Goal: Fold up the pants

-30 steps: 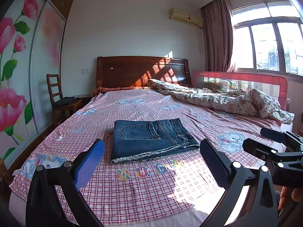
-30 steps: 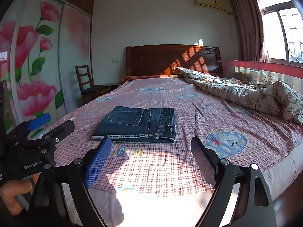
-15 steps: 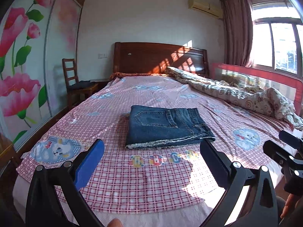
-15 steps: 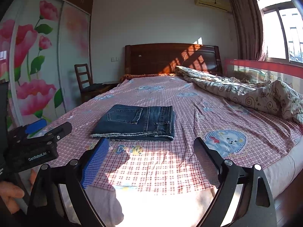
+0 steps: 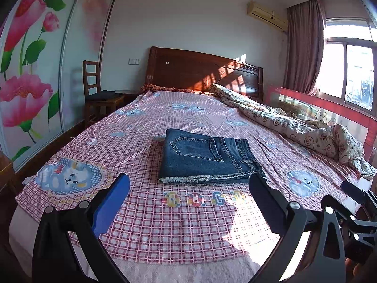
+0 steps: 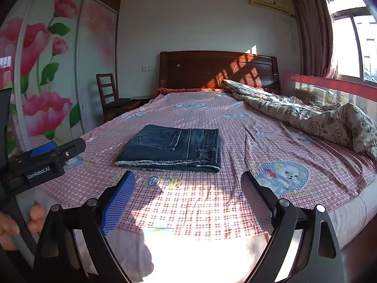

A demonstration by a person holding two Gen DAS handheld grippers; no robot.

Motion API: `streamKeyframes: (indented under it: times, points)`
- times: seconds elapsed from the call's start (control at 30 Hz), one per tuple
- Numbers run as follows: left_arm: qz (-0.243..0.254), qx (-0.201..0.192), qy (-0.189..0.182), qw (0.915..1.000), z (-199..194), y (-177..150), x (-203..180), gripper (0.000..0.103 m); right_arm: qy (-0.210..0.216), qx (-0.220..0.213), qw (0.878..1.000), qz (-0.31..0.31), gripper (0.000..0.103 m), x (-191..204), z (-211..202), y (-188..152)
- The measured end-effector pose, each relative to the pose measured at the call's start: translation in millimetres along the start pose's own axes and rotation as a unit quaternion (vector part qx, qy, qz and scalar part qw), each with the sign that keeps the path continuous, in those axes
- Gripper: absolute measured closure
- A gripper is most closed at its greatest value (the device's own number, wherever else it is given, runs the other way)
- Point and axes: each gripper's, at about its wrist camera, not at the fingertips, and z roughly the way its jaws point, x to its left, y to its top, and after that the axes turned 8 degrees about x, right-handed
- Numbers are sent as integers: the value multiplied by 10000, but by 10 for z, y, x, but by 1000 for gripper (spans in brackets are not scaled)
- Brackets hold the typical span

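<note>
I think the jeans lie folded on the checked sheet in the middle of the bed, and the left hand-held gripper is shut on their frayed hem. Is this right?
Not quite. The left hand-held gripper is open and holds nothing; the left wrist view shows its fingers spread wide, short of the frayed hem. The rest stands: the jeans lie folded on the checked sheet in the middle of the bed.

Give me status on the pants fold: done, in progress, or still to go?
Looks done: the jeans lie on the bed sheet as a compact, squared-off stack, back pocket up, frayed hems at the near edge. In hand: nothing. The left gripper and right gripper are both open, short of the jeans, touching no fabric. Left: no fold seems outstanding; at most a tidy of the near edge.
</note>
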Motion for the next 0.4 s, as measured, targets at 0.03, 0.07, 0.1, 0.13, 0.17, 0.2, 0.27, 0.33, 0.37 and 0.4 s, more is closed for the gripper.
streamKeyframes:
  times: [0.03,0.07,0.1,0.13,0.17,0.2,0.27,0.33,0.37,0.4]
  points:
    - [-46,-5,16,10000,-2,8,16,2,-19,-1,10000,-25,13,6,-2,1]
    - [-118,2,54,9999,4,18,37,2,-25,-4,10000,-38,13,12,-13,-2]
    - [-200,16,83,9998,15,29,60,2,-25,3,10000,-32,13,11,-13,-2]
    - [-254,17,90,9996,23,34,79,2,-23,10,10000,-12,13,5,-13,-4]
    - [-233,23,108,9997,29,34,82,2,-10,10,10000,9,13,-3,-9,-1]
    - [-129,32,120,9998,34,31,65,2,-5,11,10000,19,13,-6,-8,2]
    - [-1,3,194,9998,31,14,35,2,-4,16,10000,26,13,-10,-3,9]
    - [12,-27,281,9996,28,2,15,2,27,-5,10000,41,13,-14,-7,11]
    - [-6,7,275,9996,36,-6,12,2,19,-13,10000,40,13,-16,-5,14]
    - [-16,69,270,9996,47,-11,6,2,12,-21,10000,39,13,-17,-5,16]
